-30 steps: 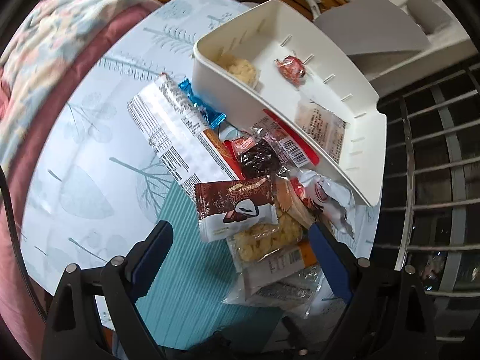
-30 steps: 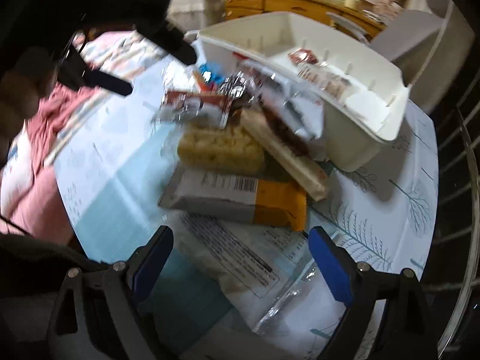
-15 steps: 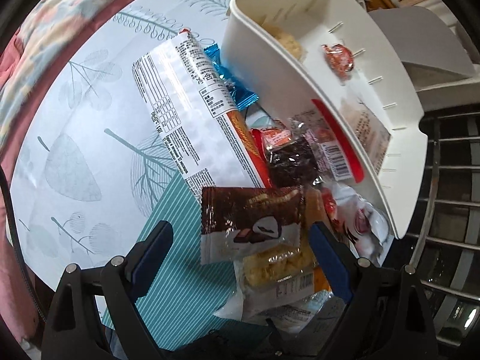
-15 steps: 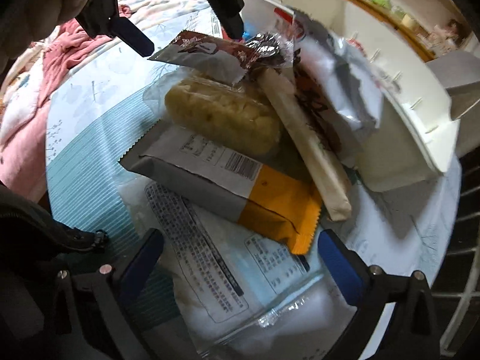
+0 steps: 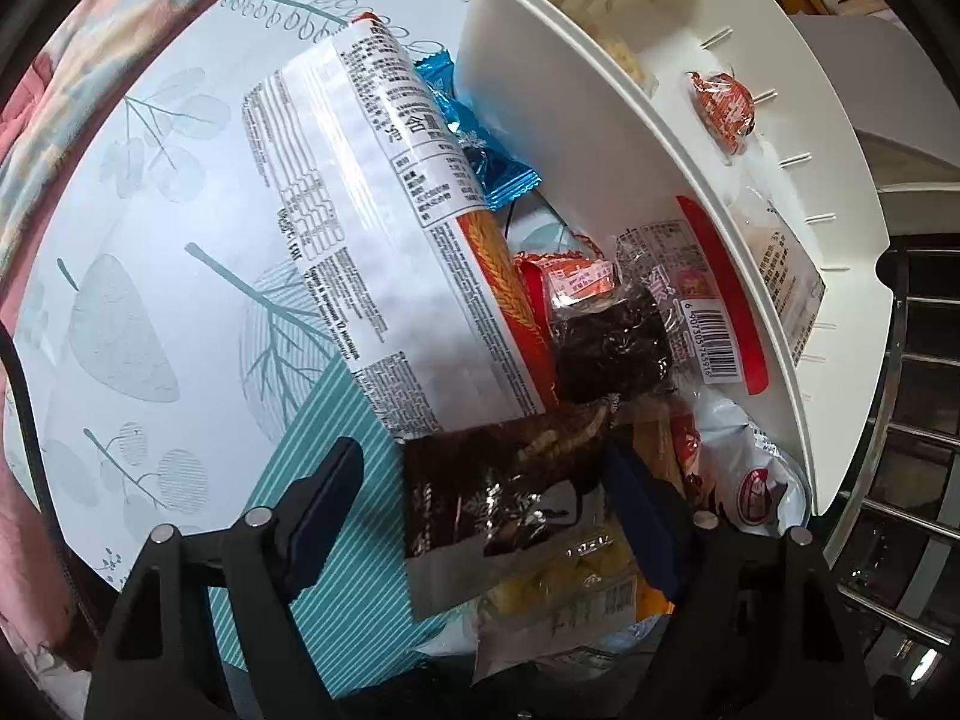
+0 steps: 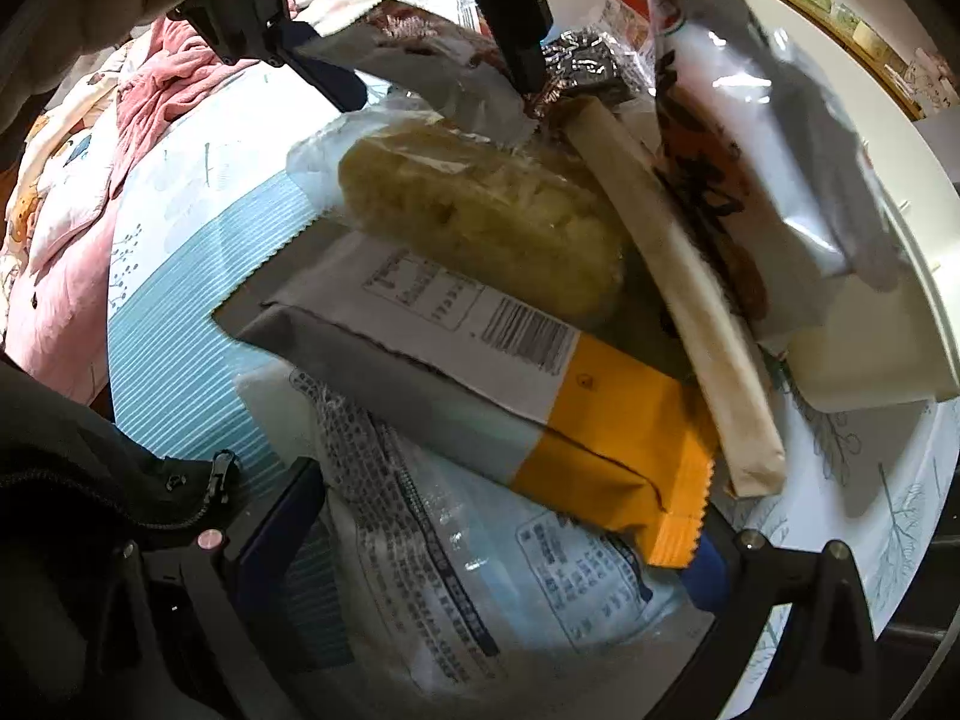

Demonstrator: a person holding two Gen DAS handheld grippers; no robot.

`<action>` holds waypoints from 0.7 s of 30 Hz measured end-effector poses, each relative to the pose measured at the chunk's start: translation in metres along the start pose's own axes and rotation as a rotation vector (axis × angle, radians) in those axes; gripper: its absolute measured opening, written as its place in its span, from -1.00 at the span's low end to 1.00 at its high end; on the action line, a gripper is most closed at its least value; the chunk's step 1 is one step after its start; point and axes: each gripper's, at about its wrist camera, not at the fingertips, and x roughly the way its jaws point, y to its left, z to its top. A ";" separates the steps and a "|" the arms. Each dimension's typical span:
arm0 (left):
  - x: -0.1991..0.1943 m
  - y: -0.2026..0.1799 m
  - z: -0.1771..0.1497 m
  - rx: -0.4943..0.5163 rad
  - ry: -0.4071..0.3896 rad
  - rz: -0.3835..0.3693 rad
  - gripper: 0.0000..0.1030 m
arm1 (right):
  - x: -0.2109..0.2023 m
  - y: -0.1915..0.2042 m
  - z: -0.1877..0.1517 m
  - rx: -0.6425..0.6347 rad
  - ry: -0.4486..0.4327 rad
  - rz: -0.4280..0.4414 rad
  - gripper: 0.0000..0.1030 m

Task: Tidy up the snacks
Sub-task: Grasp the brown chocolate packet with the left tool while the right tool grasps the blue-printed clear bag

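Now lower over the snack pile point(image 5: 540, 396) beside the bin point(image 5: 774, 276): left gripper point(image 5: 480, 480) closing around the brown packet point(image 5: 498, 492), right gripper point(image 6: 510, 528) wide over the orange pack point(image 6: 606, 438). Pick-up looks imminent.

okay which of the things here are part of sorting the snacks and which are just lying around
Part of the job:
- white organizer tray
- brown chocolate snack pack, between the closing left gripper
- orange-and-white packet
- yellow puffed snack
- right gripper, open

Just lying about:
- leaf-print tablecloth
- pink quilt
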 end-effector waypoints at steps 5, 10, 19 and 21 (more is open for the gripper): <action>0.005 -0.009 0.004 0.014 0.009 0.010 0.17 | 0.010 0.008 0.011 0.002 0.052 -0.011 1.00; 0.005 -0.008 0.004 0.015 0.012 0.063 -0.43 | 0.017 0.018 0.019 0.004 0.112 -0.028 1.00; 0.002 0.006 -0.011 -0.011 0.032 0.017 -0.61 | 0.023 0.031 0.029 0.062 0.169 -0.054 0.93; -0.003 0.009 -0.014 -0.011 0.025 0.008 -0.62 | 0.023 0.033 0.031 0.083 0.194 -0.053 0.90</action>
